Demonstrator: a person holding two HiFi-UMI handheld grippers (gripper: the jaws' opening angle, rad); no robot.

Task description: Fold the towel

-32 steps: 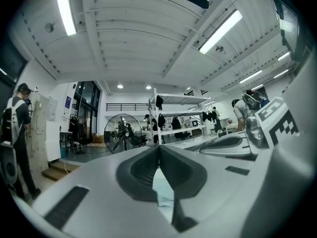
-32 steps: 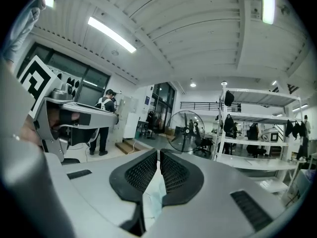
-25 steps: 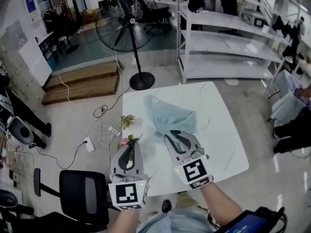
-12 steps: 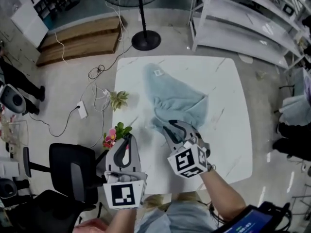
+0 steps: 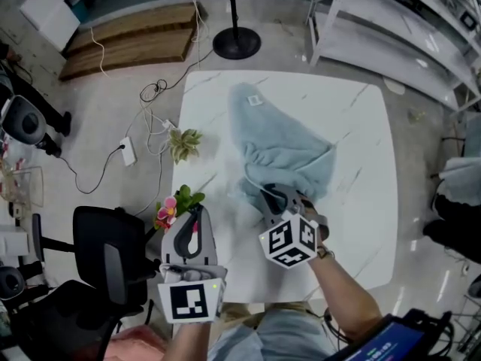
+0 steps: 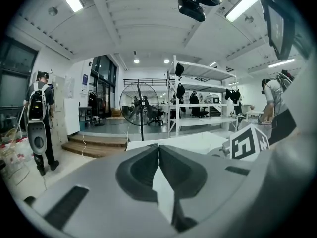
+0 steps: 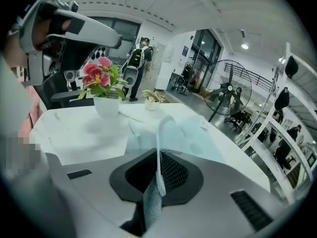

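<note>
A light blue towel (image 5: 282,153) lies crumpled on the white table (image 5: 361,201), with a white tag at its far end. My right gripper (image 5: 276,196) is down at the towel's near edge. Its jaws have just been closing, and in the right gripper view a thin upright fold of towel (image 7: 159,148) is pinched between them. My left gripper (image 5: 195,226) hovers at the table's front left, apart from the towel. Its jaws meet with nothing between them in the left gripper view (image 6: 159,151).
A pink flower pot (image 5: 171,209) and a small green plant (image 5: 185,143) stand along the table's left edge. A black office chair (image 5: 105,254) is to the left, cables and a power strip (image 5: 128,153) lie on the floor, and a fan base (image 5: 236,43) and white shelves (image 5: 406,28) stand beyond.
Both grippers have come down toward the table. The right one dropped onto the towel's near edge and closed on a fold. The left stayed shut.
</note>
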